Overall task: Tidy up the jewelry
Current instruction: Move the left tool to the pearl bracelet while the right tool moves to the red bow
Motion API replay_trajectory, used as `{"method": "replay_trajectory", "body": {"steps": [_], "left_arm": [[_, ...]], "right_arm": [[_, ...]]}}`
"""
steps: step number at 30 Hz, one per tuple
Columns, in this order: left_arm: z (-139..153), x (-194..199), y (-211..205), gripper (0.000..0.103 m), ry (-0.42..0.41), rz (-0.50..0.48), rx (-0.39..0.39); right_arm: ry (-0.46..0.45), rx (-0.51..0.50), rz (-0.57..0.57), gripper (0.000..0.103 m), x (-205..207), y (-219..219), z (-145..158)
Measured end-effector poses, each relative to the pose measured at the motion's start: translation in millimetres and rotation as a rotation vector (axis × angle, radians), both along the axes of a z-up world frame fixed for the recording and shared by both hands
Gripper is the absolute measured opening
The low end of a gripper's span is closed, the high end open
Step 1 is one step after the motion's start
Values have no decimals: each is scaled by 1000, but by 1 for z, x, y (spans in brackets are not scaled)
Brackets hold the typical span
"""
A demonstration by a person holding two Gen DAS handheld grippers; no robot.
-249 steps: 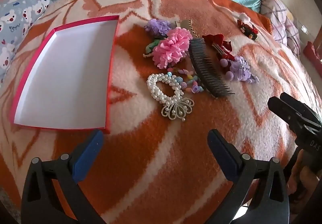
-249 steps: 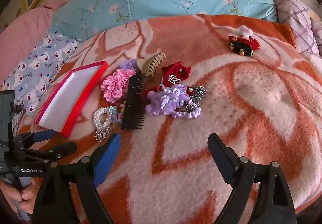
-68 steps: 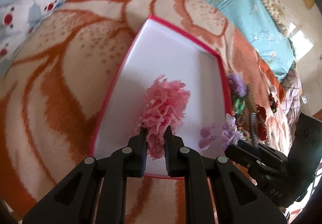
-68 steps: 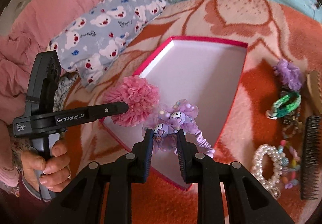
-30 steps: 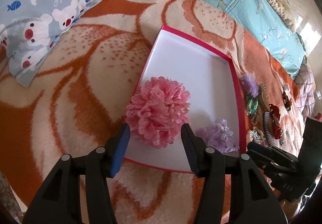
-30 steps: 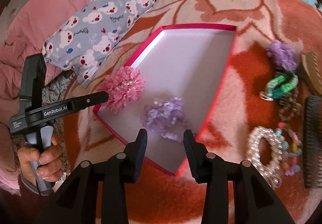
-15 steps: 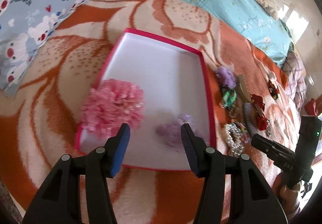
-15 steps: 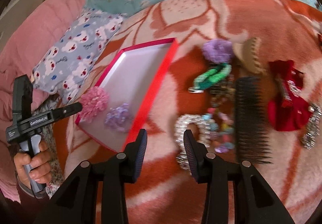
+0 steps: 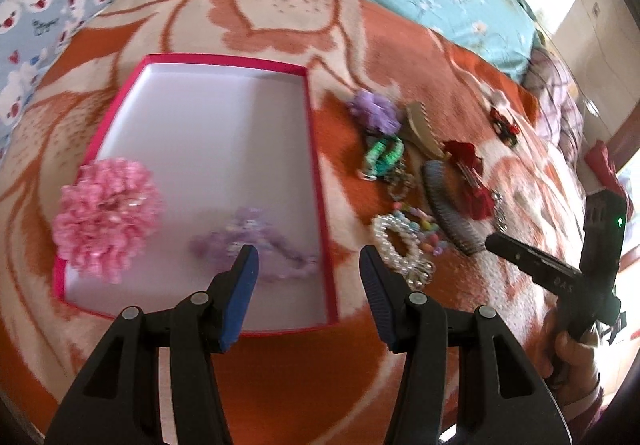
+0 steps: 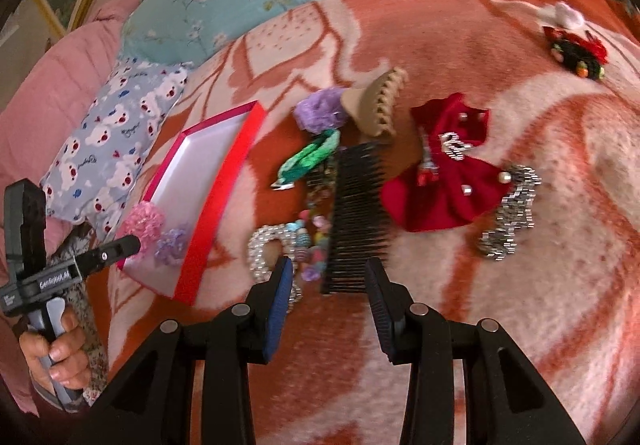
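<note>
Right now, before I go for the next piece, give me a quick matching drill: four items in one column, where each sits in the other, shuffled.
Items:
1. pink flower
2. black comb
3. pearl bracelet
4. red-and-black clip

Places:
A. alone, far from the pile
B. between red bow and beads
C. in the pink box, near left corner
D. on the blanket just outside the box

Pairs: 1-C, 2-B, 3-D, 4-A

White lettering reading "GenRobot.AI" runs along the black body of the left hand-held gripper (image 10: 132, 245), at the lower left of the right wrist view. In the left wrist view, the right hand-held gripper (image 9: 494, 243) at the right edge bears faint letters, seemingly "DAS". Script on the bear-print pillow (image 10: 116, 141) is too blurred to read.
</note>
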State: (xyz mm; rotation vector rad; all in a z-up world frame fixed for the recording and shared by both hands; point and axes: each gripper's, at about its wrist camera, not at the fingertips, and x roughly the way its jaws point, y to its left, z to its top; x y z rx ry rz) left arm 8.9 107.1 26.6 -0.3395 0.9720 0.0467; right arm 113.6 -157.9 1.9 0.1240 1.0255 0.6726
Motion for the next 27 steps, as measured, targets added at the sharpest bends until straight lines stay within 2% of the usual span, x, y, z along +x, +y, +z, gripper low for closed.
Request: {"method": "replay_trajectory", "body": {"steps": [9,16,27], "left_arm": [[-9,22,-48,51,37,-116,-4],[-29,55,-74,51,93,-166,107],[-61,88,-85,51,188,-217,172]], "right_arm": [[-13,10,-54,40,15,-22,4],[-44,-20,-86,40,38,-25,9],[-61,-145,-105,44,80,-11,-6]]}}
